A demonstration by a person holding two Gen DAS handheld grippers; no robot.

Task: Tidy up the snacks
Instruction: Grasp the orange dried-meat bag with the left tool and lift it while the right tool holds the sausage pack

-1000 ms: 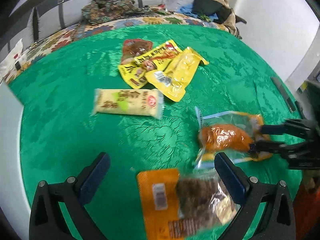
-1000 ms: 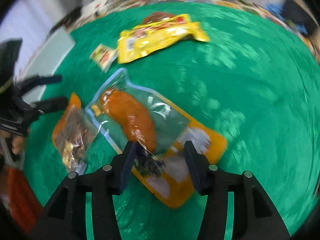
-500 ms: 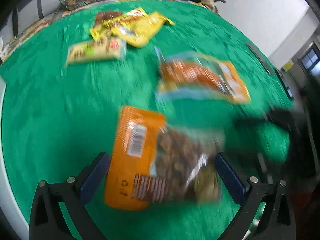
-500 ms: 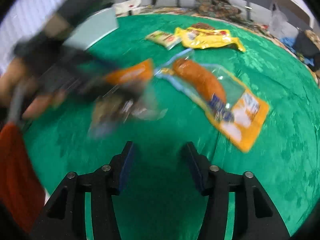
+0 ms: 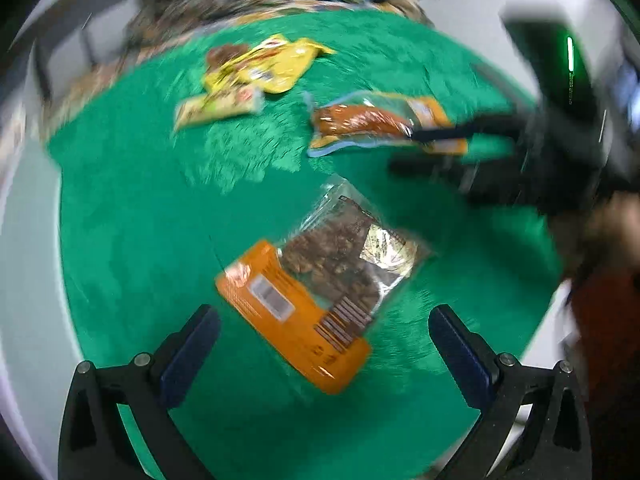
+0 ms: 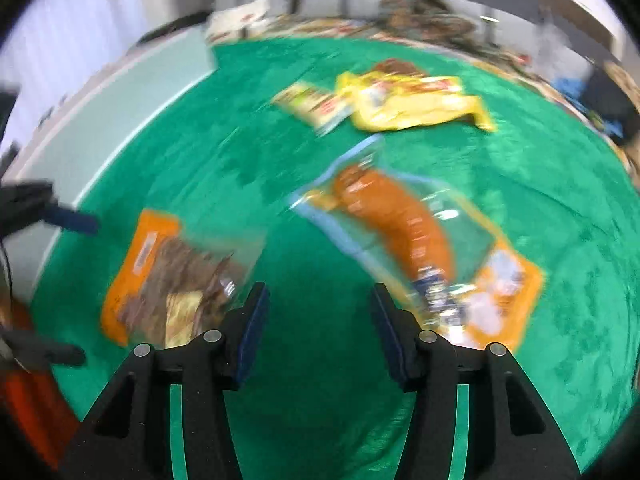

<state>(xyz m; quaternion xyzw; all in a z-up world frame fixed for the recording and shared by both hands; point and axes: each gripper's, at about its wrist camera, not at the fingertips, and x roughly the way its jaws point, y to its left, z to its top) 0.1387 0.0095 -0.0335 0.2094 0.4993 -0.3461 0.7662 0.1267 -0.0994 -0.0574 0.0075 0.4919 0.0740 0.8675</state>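
No wording can be read on any packet: motion blur smears all print. The orange snack bag (image 5: 296, 312) carries a white barcode sticker and a dark block of print, both illegible. The yellow packets (image 5: 272, 64) and the pale bar wrapper (image 5: 218, 106) show red marks only, with no letters legible.

This looks like a lived-in room of a home, not a lab or shop. A green patterned cloth (image 5: 132, 216) covers what seems a table, though the blur keeps me from being sure. Beyond the cloth's far edge lies a flowered fabric (image 6: 320, 26) with crumpled clothes (image 6: 432, 16) heaped on it. Past those stands a plain white wall (image 5: 460, 4). Snack packets (image 6: 412, 100) lie loose on the cloth, as on a household table.
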